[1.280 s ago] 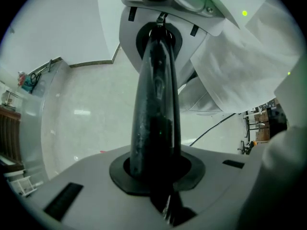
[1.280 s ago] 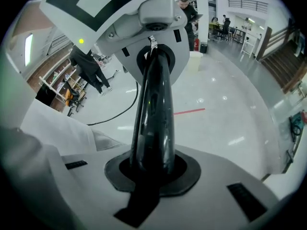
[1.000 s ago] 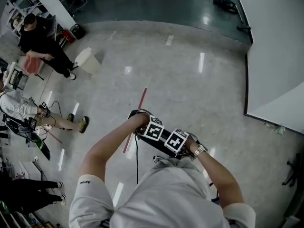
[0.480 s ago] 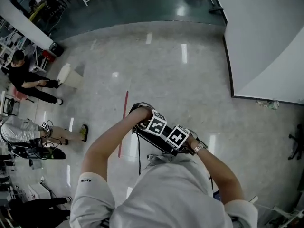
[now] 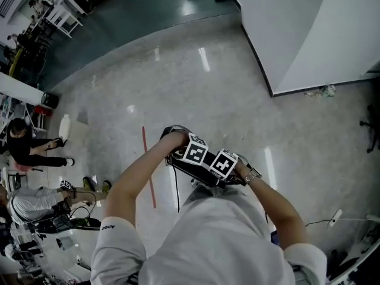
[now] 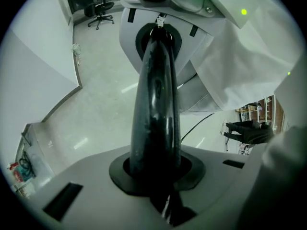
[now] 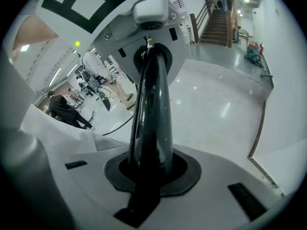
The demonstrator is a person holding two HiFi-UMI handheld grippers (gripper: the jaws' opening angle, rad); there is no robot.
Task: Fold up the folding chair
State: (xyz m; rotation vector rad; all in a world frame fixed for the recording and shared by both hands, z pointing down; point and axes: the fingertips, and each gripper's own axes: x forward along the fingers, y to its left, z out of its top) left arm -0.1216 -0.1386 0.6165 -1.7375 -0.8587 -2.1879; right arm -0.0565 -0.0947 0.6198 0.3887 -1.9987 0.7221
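No folding chair shows as a whole in any view. In the head view my left gripper (image 5: 190, 161) and right gripper (image 5: 221, 170) are held side by side against my chest, marker cubes almost touching, with black parts under them. In the left gripper view a glossy black bar (image 6: 154, 99) rises out of my left gripper (image 6: 153, 169) straight to the right gripper's white body (image 6: 160, 4). The right gripper view shows the same black bar (image 7: 151, 104) running from my right gripper (image 7: 148, 169) to the left gripper's body (image 7: 151, 13). Both grippers look shut on it.
Polished grey floor with a red tape line (image 5: 148, 168). A white partition (image 5: 309, 28) stands at the upper right. People (image 5: 27, 144) sit among gear at the left, near a white container (image 5: 64, 126). A cable and power strip (image 5: 335, 218) lie at the right. Stairs (image 7: 218, 25) lie beyond.
The whole floor scene has swung round: the white partition slid toward the top middle and the seated people dropped down the left edge. Both grippers stay together at my chest.
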